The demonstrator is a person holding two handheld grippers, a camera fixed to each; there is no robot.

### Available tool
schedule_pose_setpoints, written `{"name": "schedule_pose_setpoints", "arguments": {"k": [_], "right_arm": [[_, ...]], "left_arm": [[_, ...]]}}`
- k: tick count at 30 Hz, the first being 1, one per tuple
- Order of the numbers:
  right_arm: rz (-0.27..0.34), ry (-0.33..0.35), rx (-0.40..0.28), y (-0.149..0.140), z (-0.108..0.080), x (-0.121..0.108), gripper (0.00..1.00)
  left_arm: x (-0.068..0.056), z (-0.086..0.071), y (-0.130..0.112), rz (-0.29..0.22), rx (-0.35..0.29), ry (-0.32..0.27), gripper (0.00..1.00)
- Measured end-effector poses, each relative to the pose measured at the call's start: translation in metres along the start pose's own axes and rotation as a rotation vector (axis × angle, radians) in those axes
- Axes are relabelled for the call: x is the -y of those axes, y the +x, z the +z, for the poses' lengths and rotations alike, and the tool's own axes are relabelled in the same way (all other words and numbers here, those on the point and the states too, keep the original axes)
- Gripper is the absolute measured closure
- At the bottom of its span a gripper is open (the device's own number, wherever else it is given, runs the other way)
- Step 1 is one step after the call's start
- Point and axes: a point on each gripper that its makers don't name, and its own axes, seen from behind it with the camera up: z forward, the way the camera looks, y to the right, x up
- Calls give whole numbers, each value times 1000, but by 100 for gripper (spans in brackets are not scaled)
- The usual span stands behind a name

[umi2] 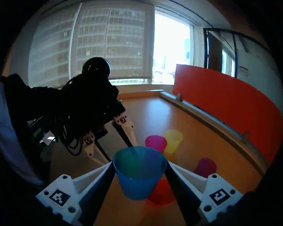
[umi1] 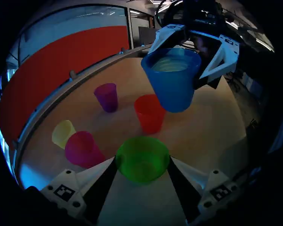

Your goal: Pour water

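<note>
My left gripper (umi1: 142, 162) is shut on a green cup (umi1: 142, 150), held low over the wooden table (umi1: 209, 128). Farther off and higher, my right gripper (umi1: 186, 56) is shut on a blue cup (umi1: 173, 81) with pale liquid inside, tipped slightly toward the green cup. It hangs just above and right of a red cup (umi1: 149, 113) standing on the table. In the right gripper view the blue cup (umi2: 139, 173) sits between the right gripper's (umi2: 139, 169) fingers, the red cup (umi2: 162, 193) below it, and the left gripper (umi2: 105, 133) beyond in a person's hand.
Purple (umi1: 106, 97), yellow (umi1: 63, 132) and magenta (umi1: 83, 150) cups stand on the table left of the red one. An orange partition (umi1: 66, 64) with a metal rail runs along the table's far-left edge. A person in dark clothing (umi2: 81, 101) stands at the table's other side.
</note>
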Motion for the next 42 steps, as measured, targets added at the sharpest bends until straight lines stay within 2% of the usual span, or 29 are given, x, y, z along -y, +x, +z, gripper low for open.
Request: {"name": "schedule_pose_setpoints", "arguments": {"k": [11, 28, 34, 42], "right_arm": [[2, 12, 14, -8, 6, 5, 7], [7, 14, 23, -12, 5, 9, 7], [13, 15, 33, -22, 4, 13, 7], [27, 26, 47, -37, 4, 19, 7]], "left_arm": [[-4, 4, -5, -13, -4, -19, 12], [-4, 1, -15, -53, -21, -34, 11], [-5, 1, -18, -71, -15, -47, 1], [-1, -3, -17, -84, -19, -40, 1]]}}
